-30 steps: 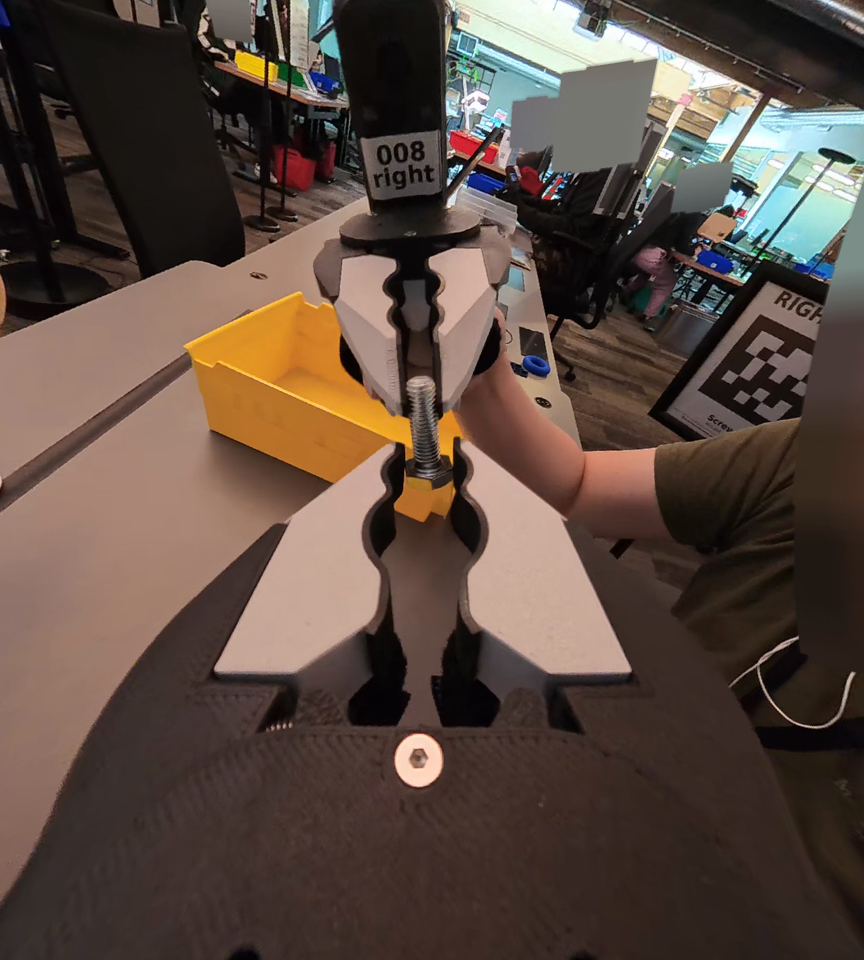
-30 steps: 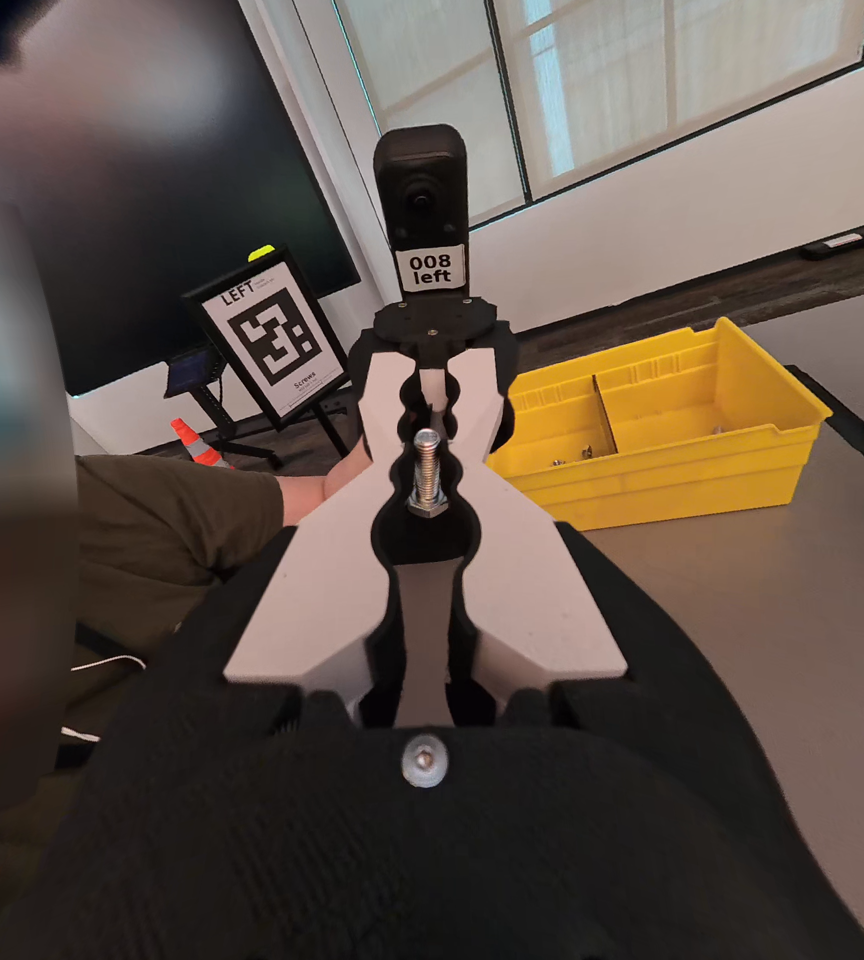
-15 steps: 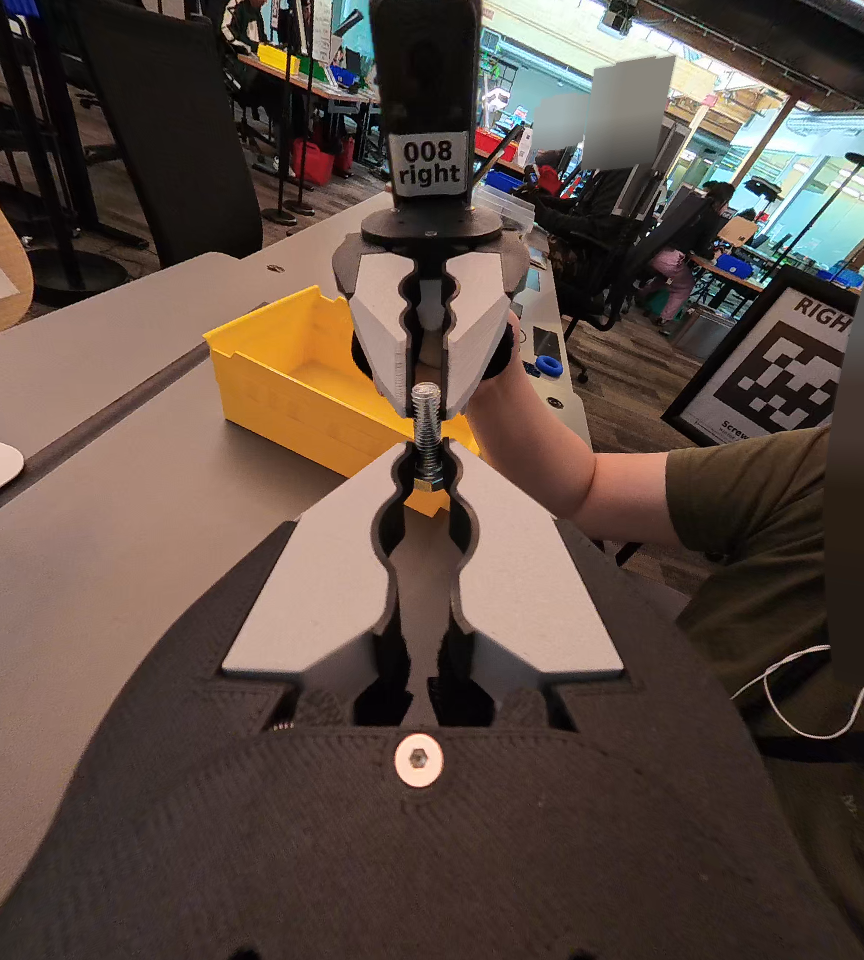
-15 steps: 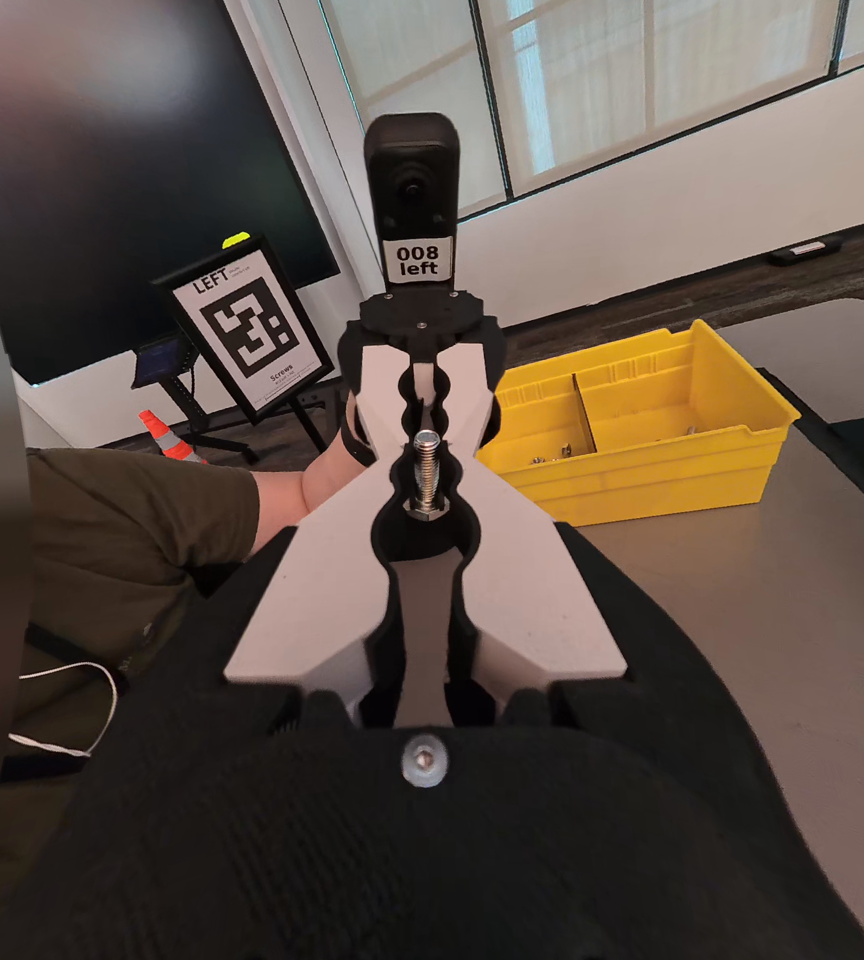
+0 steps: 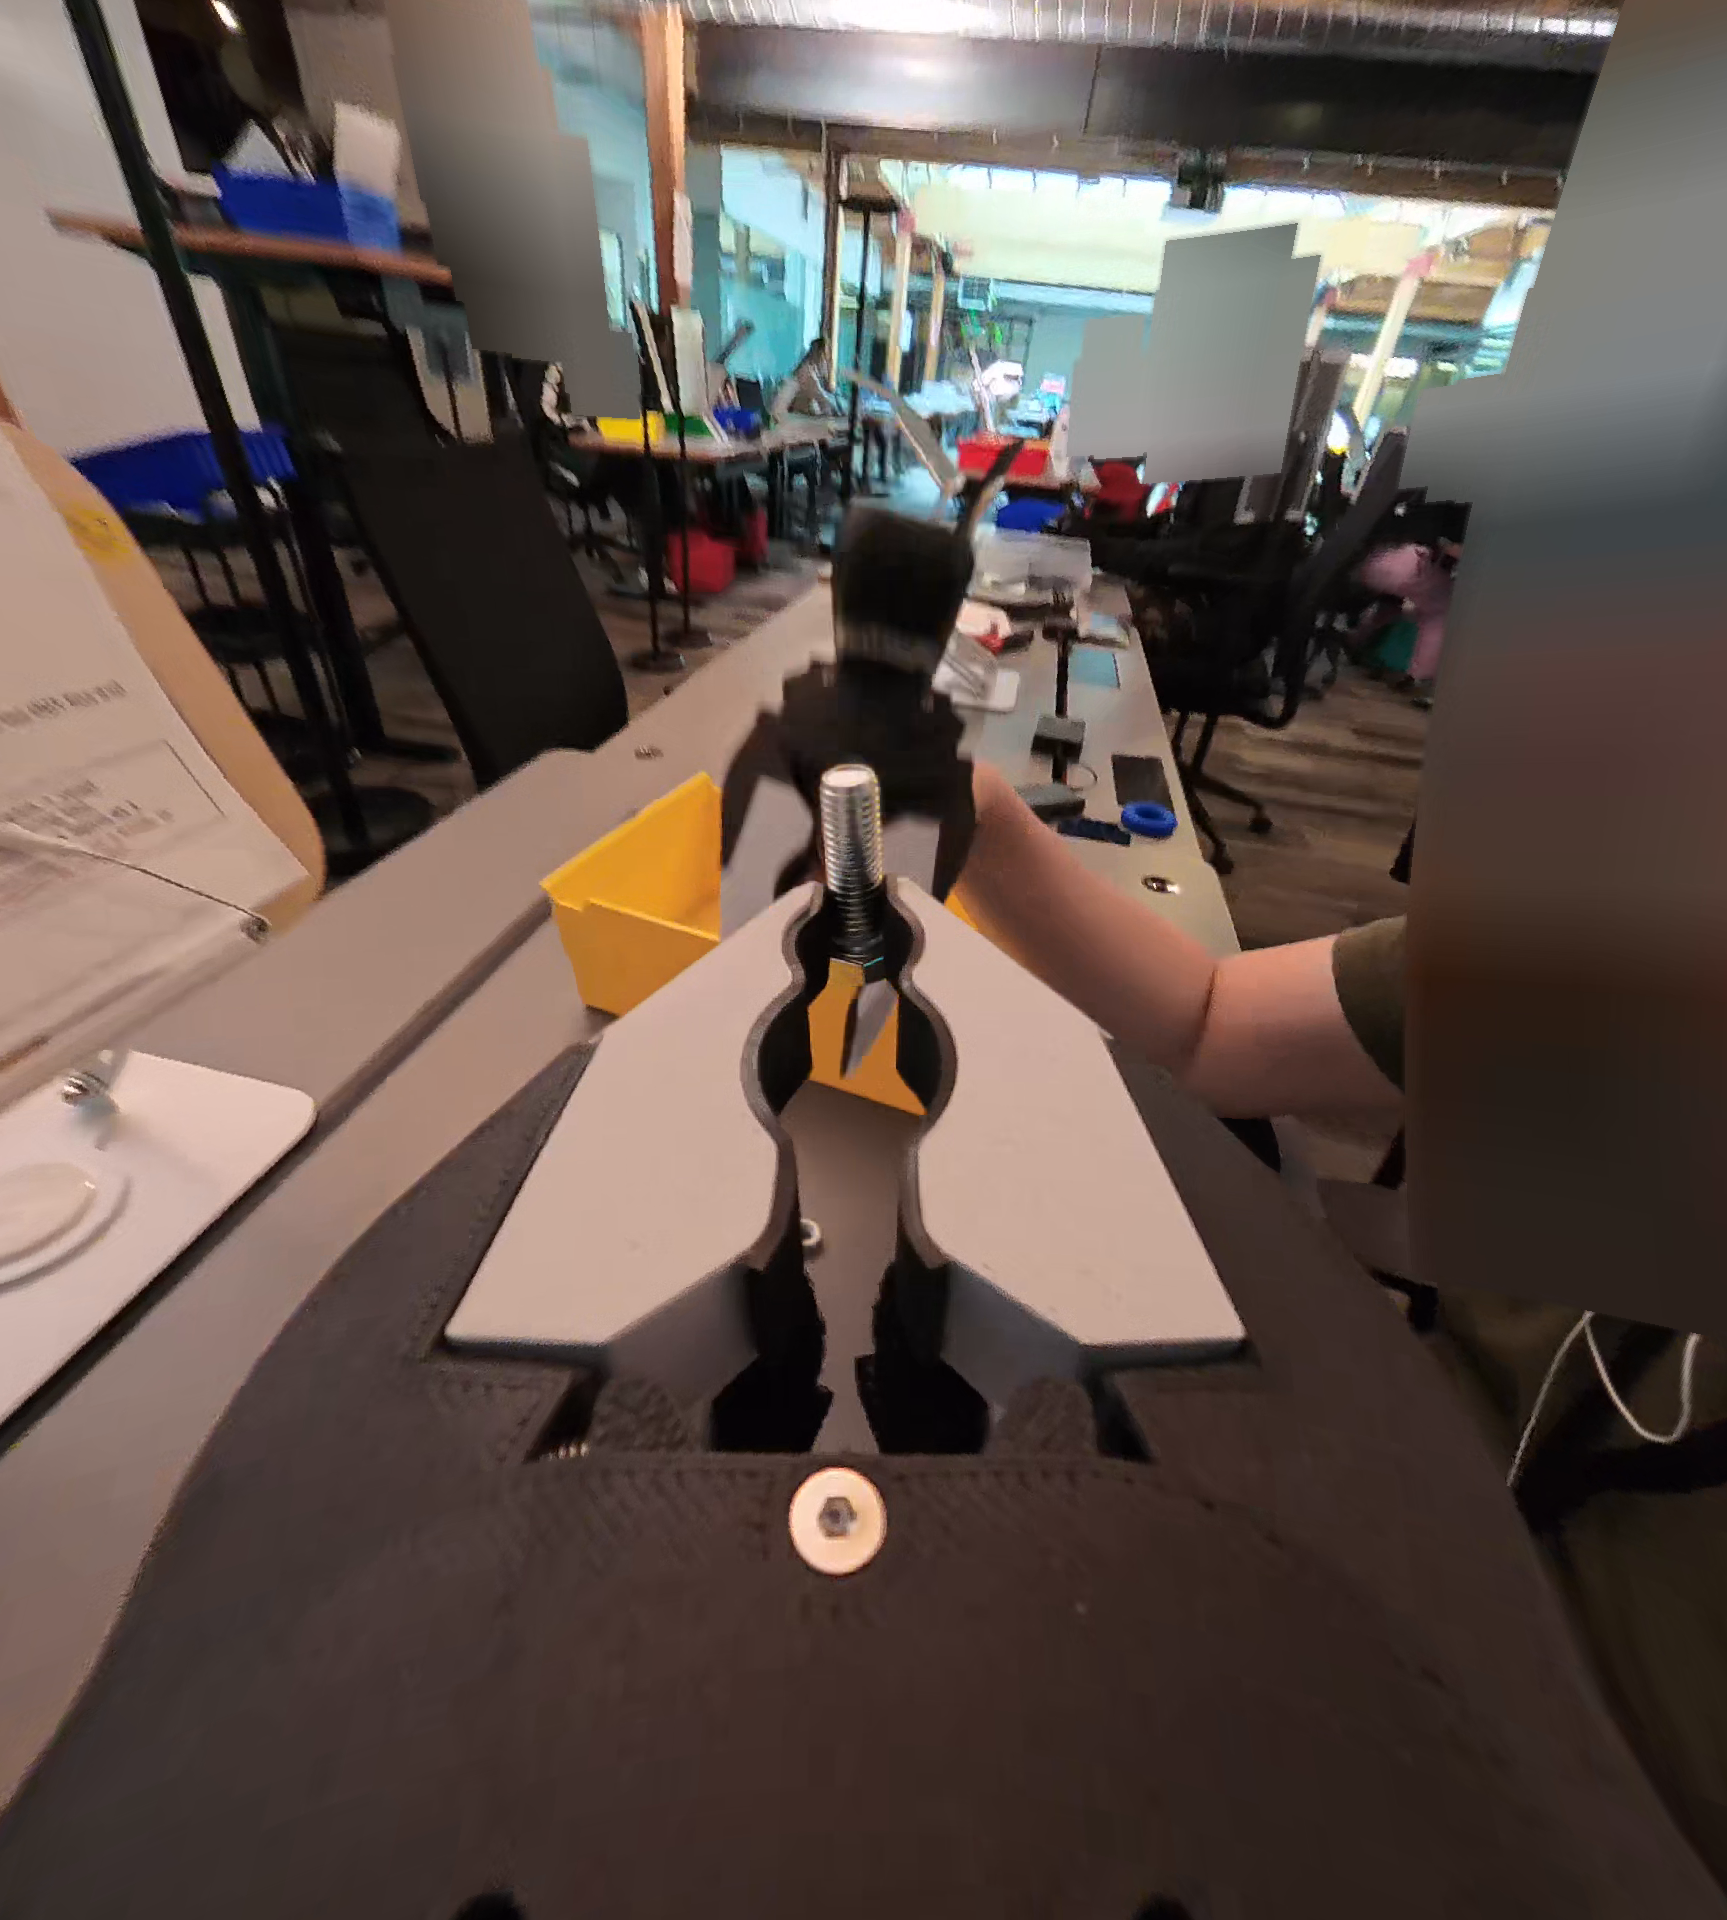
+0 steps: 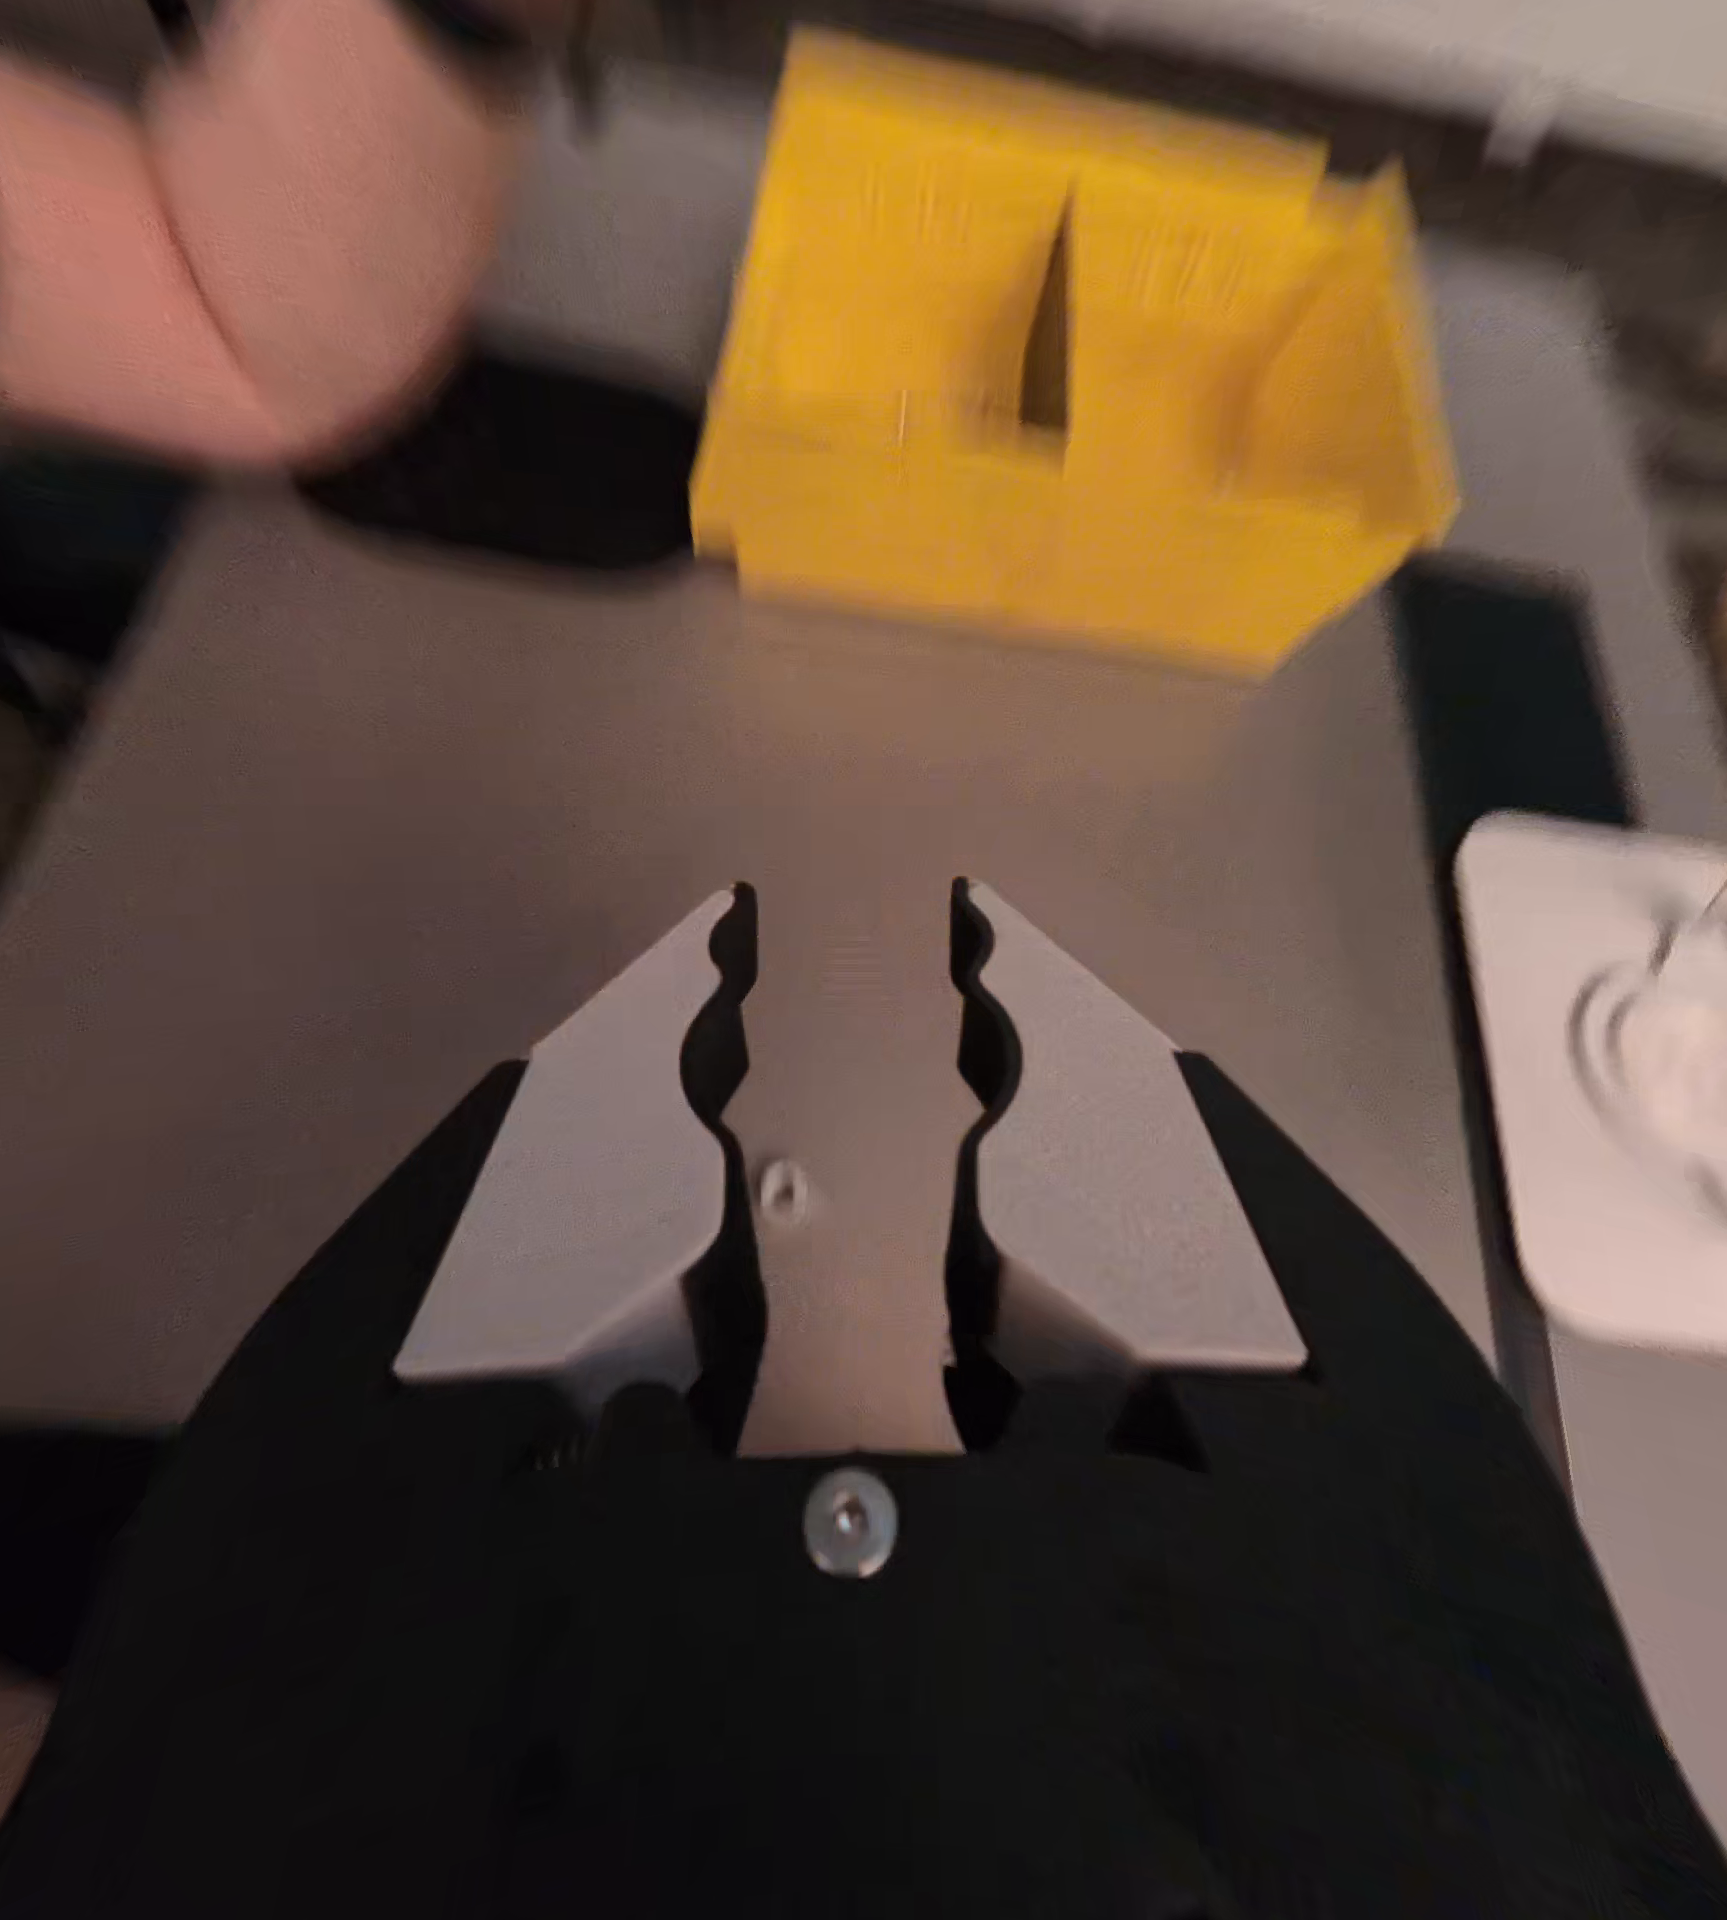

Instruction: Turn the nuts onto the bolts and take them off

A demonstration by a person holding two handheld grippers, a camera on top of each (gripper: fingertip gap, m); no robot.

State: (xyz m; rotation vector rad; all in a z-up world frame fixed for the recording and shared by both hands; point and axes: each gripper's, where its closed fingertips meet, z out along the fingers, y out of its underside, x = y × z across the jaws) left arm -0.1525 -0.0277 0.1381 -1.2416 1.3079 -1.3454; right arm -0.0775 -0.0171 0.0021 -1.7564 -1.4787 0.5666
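Note:
My left gripper [image 5: 851, 906] is shut on a steel bolt [image 5: 848, 831]. The threaded shaft sticks out past the fingertips with no nut showing on it, and the head sits between the fingers. My right gripper [image 6: 848, 894] is open and empty, tilted down over the grey table [image 6: 423, 831]. A small nut [image 6: 784, 1184] lies on the table between its fingers, apart from both. The nut also shows through the gap of the left fingers [image 5: 810, 1233]. The right wrist view is blurred by motion. The right gripper's black body [image 5: 890, 623] shows blurred behind the bolt.
A yellow divided bin [image 6: 1046, 416] stands on the table beyond the grippers and also shows in the left wrist view [image 5: 630, 914]. A white stand base [image 6: 1617, 1091] with a clear sheet holder [image 5: 59, 779] is at the table's side. The person's forearm [image 5: 1150, 987] reaches in. Left tips to right tips: about 15 cm.
The right gripper let go of the bolt, opened and swung down towards the table. A nut now lies on the table. The left gripper still holds the bolt, now tilted lower.

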